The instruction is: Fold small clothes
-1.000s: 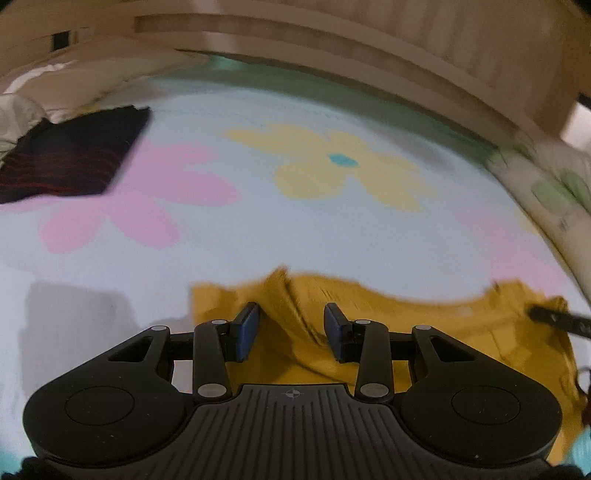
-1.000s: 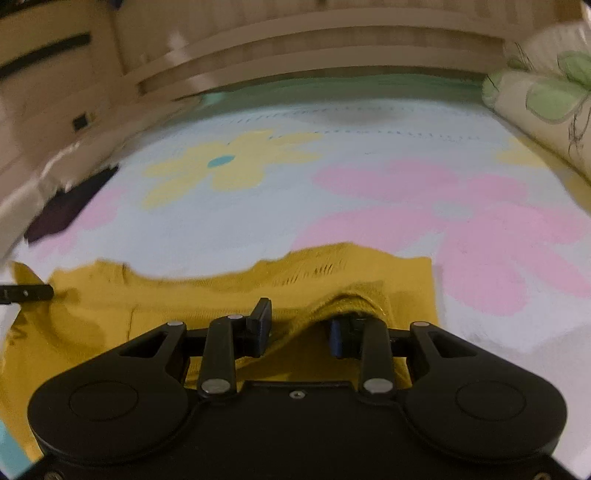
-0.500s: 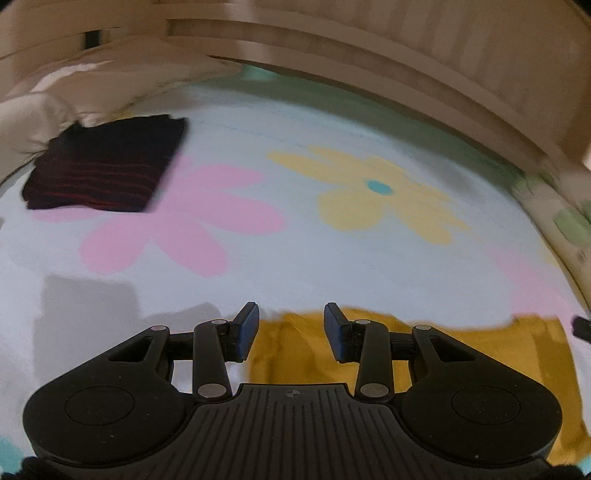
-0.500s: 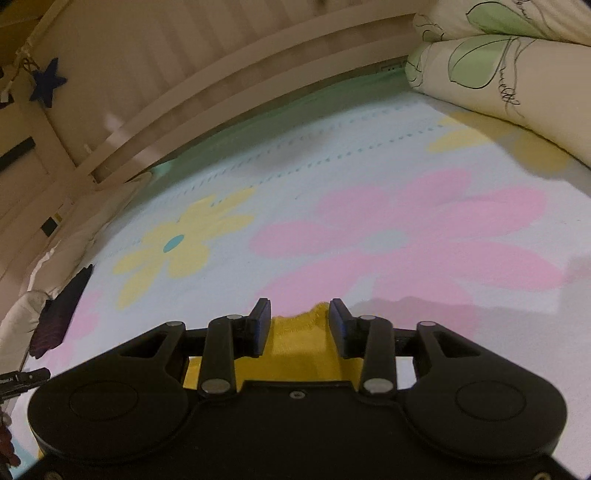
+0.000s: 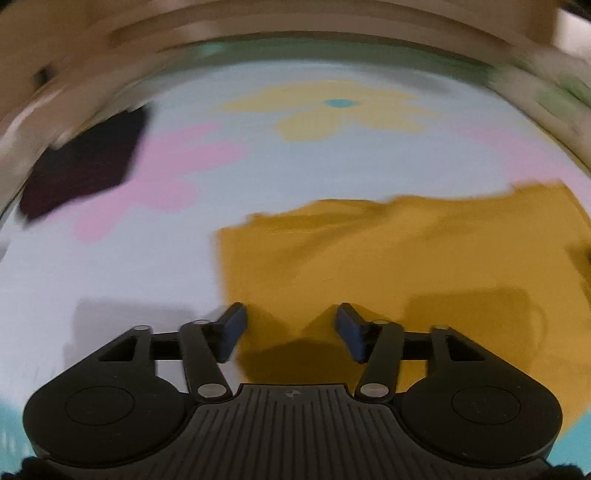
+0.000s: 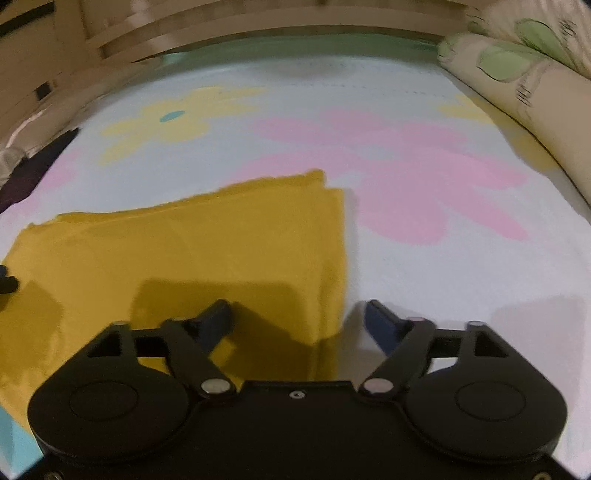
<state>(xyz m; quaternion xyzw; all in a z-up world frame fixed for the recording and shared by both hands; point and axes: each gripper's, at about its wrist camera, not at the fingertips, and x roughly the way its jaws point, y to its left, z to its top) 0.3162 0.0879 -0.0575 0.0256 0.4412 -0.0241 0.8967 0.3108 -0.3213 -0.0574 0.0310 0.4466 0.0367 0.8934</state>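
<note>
A mustard-yellow garment (image 5: 388,258) lies folded flat on the flowered bed sheet (image 5: 110,280). My left gripper (image 5: 290,326) hovers over its near left corner; the jaws are opening and nothing is pinched between them, cloth only lying beneath. In the right wrist view the same yellow garment (image 6: 184,258) fills the lower left, its right edge running down between my fingers. My right gripper (image 6: 299,321) is opening wide over that edge and grips nothing. A dark tip at the left edge (image 6: 7,284) is the other gripper.
A folded dark garment with red stripes (image 5: 81,170) lies at the far left of the bed. Flower-print pillows (image 6: 524,81) line the right side. A slatted wooden bed frame (image 6: 221,26) runs behind. The sheet (image 6: 461,266) lies bare to the right.
Both grippers have let go of the yellow garment and spread their jaws. The cloth, lifted and bunched a second ago, now lies flat and folded in front of the grippers.
</note>
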